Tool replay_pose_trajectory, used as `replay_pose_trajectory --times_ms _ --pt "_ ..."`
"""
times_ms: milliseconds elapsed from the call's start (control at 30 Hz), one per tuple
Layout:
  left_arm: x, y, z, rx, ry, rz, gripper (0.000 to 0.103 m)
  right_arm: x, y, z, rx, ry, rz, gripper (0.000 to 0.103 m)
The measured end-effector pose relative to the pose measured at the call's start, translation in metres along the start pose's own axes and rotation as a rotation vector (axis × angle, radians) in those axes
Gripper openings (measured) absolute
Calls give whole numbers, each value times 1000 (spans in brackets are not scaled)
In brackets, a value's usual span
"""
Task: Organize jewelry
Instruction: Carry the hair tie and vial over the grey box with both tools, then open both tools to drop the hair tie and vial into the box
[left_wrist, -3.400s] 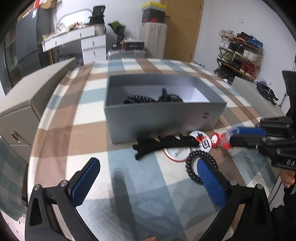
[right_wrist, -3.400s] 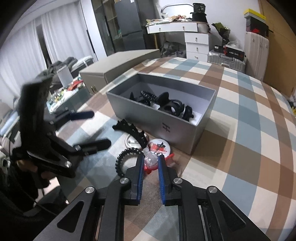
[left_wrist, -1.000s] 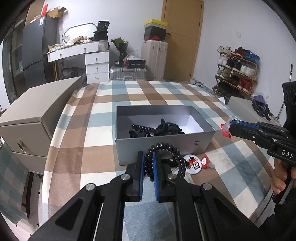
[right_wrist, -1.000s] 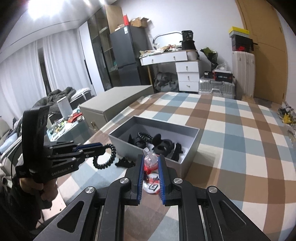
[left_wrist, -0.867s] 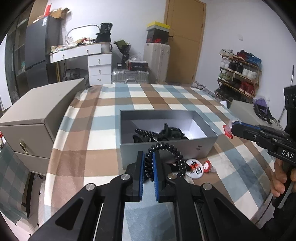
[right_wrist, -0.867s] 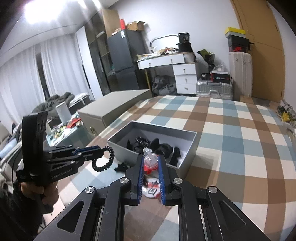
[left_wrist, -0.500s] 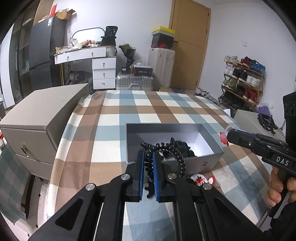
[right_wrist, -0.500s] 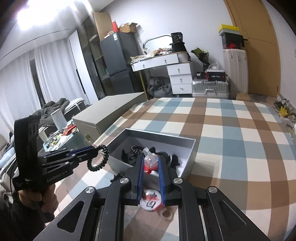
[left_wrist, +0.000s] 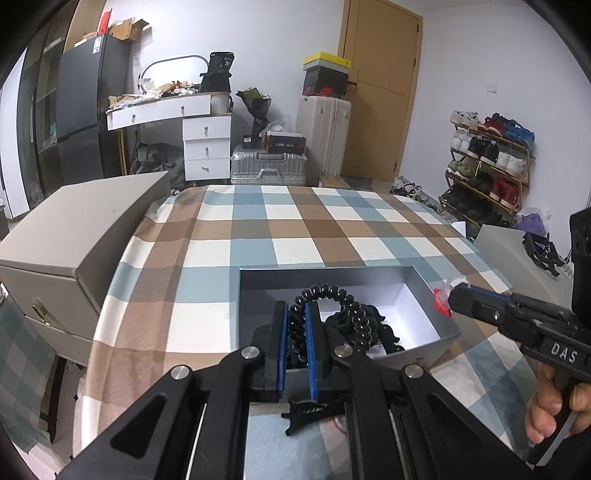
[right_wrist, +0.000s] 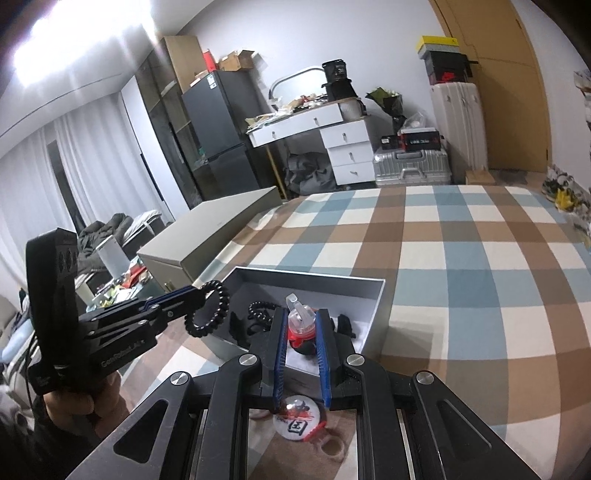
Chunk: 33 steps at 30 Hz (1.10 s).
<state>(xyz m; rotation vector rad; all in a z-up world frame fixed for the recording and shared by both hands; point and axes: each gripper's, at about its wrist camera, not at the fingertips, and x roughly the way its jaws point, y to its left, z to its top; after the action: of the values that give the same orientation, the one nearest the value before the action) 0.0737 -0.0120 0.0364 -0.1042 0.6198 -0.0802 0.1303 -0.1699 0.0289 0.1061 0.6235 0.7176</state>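
My left gripper (left_wrist: 295, 314) is shut on a black spiral hair tie (left_wrist: 347, 306) and holds it above the near part of the open grey box (left_wrist: 424, 280). It shows in the right wrist view (right_wrist: 201, 299) with the tie (right_wrist: 208, 314) over the box's left wall. My right gripper (right_wrist: 301, 321) is shut on a small red and clear hair clip (right_wrist: 301, 325) above the box (right_wrist: 375, 314). It shows in the left wrist view (left_wrist: 448, 299) at the box's right wall. Several black hair pieces (left_wrist: 373, 328) lie inside the box.
A round white badge with red print (right_wrist: 299, 421) and a black claw clip (left_wrist: 306, 410) lie on the checked tablecloth (left_wrist: 295, 221) in front of the box. A beige cabinet (left_wrist: 74, 229) stands at the table's left side. A shoe rack (left_wrist: 491, 162) stands at the right wall.
Both grippers picked their items off the cloth and rose. They have moved forward, so the hair tie and the red clip now hang over the box.
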Motion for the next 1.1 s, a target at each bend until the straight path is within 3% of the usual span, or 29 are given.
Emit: replay_pose_trajectory --times_ms 1100 --pt "21 -13 2 -3 53 -38 5 11 -2 -7 22 35 -2 17"
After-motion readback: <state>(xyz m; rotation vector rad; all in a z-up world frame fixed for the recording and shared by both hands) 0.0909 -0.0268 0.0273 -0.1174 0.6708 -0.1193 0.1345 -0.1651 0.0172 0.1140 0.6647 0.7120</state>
